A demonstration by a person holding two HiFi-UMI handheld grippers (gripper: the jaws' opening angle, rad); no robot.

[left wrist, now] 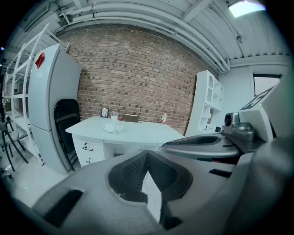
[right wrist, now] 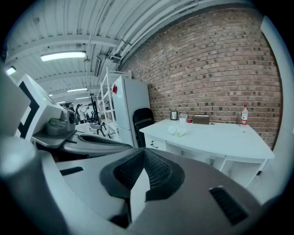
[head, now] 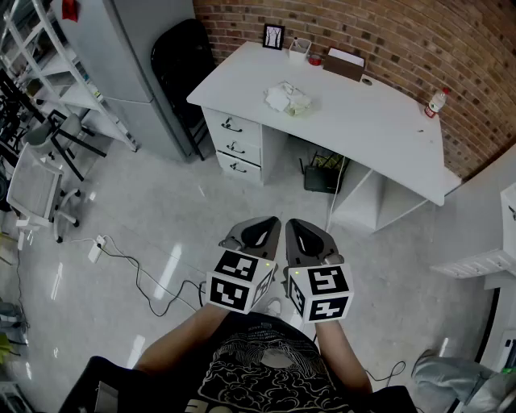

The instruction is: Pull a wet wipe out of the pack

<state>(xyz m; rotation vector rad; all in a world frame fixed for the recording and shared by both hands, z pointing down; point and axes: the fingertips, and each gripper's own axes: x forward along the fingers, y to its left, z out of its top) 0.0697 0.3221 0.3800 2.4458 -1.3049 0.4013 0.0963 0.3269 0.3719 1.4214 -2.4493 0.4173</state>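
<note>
No legible words, numbers or brand names anywhere. Only black-and-white square code patterns, printed on the white marker cube [head: 238, 281] of the left gripper [head: 270, 226] and on the matching white cube [head: 322, 292] of the right gripper [head: 294, 227]. Red tag [head: 70, 8] high on the tall grey cabinet [head: 149, 56]: too small to read. Red band round the small clear plastic bottle [head: 436, 101] on the white desk [head: 363, 121]: no letters made out. Small black-framed picture [head: 273, 35] at the desk's back edge: dark branching drawing, no writing. Pale print on the person's dark shirt [head: 258, 363]: a pattern, not decipherable.

Office/lab, brick wall [head: 387, 32], white desk [head: 363, 121], shelving [head: 48, 48]
</note>
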